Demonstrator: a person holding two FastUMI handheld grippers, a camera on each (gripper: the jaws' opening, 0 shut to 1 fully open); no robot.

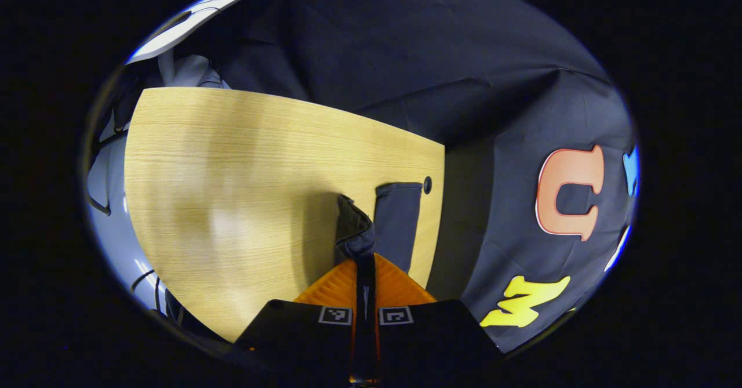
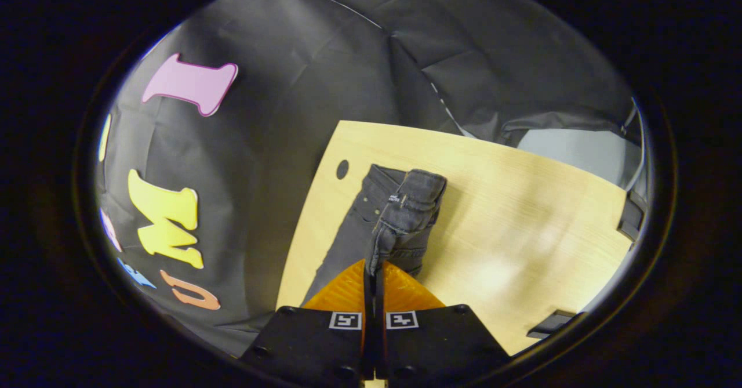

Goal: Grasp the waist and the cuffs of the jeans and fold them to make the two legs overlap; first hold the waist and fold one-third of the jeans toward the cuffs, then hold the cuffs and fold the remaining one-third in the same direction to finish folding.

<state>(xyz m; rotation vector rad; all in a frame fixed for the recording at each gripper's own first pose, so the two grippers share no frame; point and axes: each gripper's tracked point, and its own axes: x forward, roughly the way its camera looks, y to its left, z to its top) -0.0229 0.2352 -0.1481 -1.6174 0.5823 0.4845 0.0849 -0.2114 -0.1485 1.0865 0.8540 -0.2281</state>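
Pale wood grain covers the bench (image 1: 232, 173), with a small round hole (image 1: 427, 185) seen near its far corner, and black cloth is hung all round as the booth wall. Some grey floor is glimpsed past the bench edge in both views.

Dark jeans (image 2: 353, 225) are laid along the bench edge nearest the cloth wall, with the waist end close to that hole in the right gripper view. Part of the fabric is lifted up off the bench and bunched.

In the left gripper view, the left gripper (image 1: 365, 260) is seen with its orange jaws closed right down on a raised fold of the jeans, the cloth pinched between both sides, while a leg is left lying flat just beside it.

In the right gripper view, the right gripper (image 2: 374, 272) is likewise clamped tight on the denim, with the waistband hoisted up and folded over above the jaws
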